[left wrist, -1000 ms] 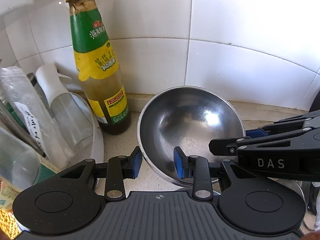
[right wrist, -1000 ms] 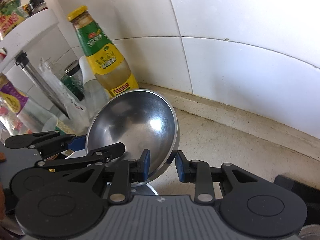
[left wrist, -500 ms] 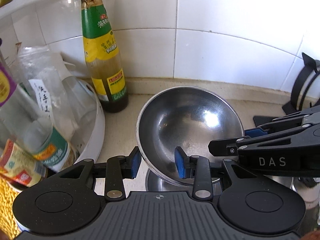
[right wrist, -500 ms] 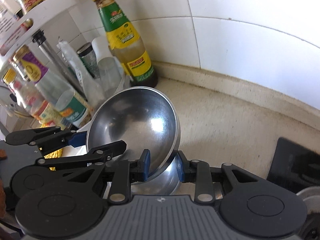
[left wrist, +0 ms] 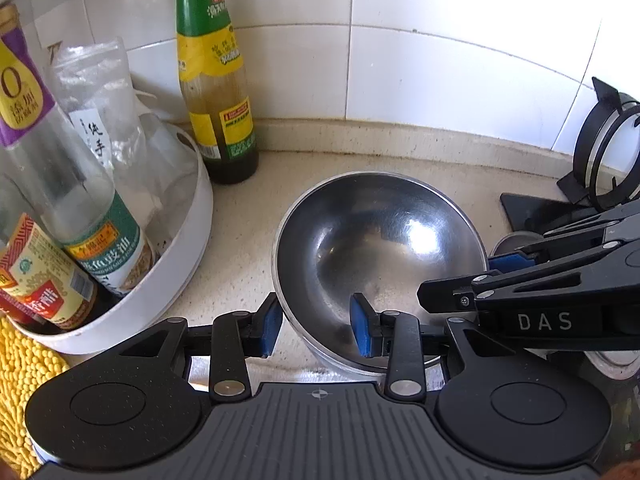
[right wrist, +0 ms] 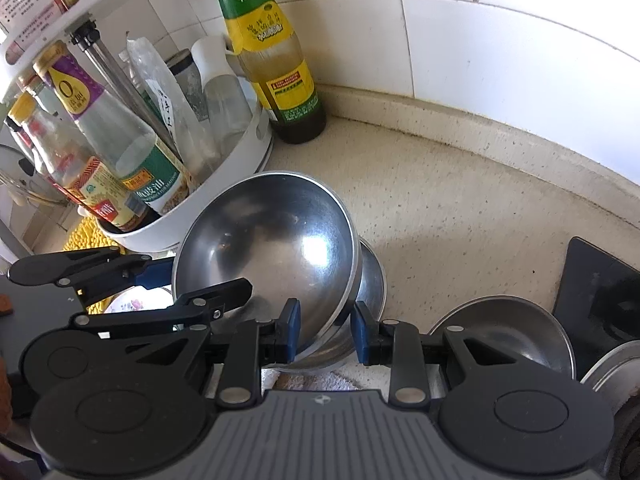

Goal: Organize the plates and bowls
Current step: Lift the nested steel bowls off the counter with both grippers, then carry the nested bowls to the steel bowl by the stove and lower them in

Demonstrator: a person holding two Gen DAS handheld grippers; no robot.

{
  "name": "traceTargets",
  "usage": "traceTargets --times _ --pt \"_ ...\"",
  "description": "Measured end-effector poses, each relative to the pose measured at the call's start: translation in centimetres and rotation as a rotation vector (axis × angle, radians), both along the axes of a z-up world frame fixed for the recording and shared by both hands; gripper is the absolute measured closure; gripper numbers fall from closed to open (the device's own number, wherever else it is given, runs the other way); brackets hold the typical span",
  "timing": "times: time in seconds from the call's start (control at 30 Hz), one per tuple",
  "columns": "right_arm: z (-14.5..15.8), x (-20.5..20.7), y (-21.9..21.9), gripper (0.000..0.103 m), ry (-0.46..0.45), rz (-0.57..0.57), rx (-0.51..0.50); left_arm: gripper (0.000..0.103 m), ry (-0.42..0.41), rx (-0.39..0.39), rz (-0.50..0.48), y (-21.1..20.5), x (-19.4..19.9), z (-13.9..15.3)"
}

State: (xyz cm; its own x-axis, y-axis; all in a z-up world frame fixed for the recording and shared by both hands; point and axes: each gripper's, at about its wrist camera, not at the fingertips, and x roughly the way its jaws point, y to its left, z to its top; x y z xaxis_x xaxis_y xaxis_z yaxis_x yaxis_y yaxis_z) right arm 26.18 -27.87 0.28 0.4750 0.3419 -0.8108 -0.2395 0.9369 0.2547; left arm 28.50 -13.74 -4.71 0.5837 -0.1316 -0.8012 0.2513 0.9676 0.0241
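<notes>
A shiny steel bowl (left wrist: 380,256) is held tilted between both grippers, and it also shows in the right wrist view (right wrist: 268,256). My left gripper (left wrist: 316,330) straddles its near-left rim with the blue pads apart. My right gripper (right wrist: 325,334) straddles the opposite rim, also with a gap at the pads. A second steel bowl (right wrist: 370,280) sits right under the held one, partly hidden. Another steel bowl (right wrist: 504,332) sits to the right, and a floral plate (right wrist: 136,304) peeks out at the left.
A white round rack (left wrist: 176,264) of sauce bottles stands left, with a tall green-labelled bottle (left wrist: 214,80) beside it at the tiled wall. A black stove grate (left wrist: 600,148) is at the right. A yellow cloth (left wrist: 20,372) lies at the near left. Beige counter (right wrist: 460,208) lies behind the bowls.
Both grippers have drawn back from the wall and lowered with the bowl. The bowl now sits lower over the second steel bowl.
</notes>
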Motion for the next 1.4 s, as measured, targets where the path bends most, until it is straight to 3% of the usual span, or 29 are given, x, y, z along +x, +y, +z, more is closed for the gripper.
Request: traceTargets --times 0.2,0.3,0.5,0.7,1.0,1.1,1.2,1.4 --pt "-0.5 0.3 -0.4 0.063 0.002 -0.008 -0.023 0.054 0.022 0.001 0.005 0.5 0.6 -1.0" --pt "-0.2 0.1 -1.1 0.062 -0.004 -0.013 -0.012 0.044 0.020 0.001 0.004 0.7 0.6 -1.1" --pt "1.4 -1.5 -3.2 0.061 -0.044 -0.039 0.000 0.042 -0.004 -0.018 -0.015 0.5 -0.2 -0.1" --pt "2.1 -3.1 -6.7 0.058 -0.048 -0.122 0.004 0.035 -0.006 -0.066 -0.097 -1.0 -2.5 1.0" --pt "1.1 -4.2 -10.7 0.058 -0.022 -0.204 -0.004 0.034 0.068 -0.128 -0.208 -4.4 -3.9 0.2" --pt "0.7 -4.1 -11.6 0.057 -0.016 -0.225 0.001 0.038 0.124 -0.191 -0.237 -5.6 -4.0 0.1" --pt "0.3 -4.0 -12.4 0.057 -0.006 -0.235 0.010 0.037 0.112 -0.184 -0.268 -6.9 -4.2 0.1" --pt "-1.0 -3.2 -13.4 0.057 0.023 -0.241 0.019 0.037 0.171 -0.192 -0.262 -8.2 -3.1 -1.5"
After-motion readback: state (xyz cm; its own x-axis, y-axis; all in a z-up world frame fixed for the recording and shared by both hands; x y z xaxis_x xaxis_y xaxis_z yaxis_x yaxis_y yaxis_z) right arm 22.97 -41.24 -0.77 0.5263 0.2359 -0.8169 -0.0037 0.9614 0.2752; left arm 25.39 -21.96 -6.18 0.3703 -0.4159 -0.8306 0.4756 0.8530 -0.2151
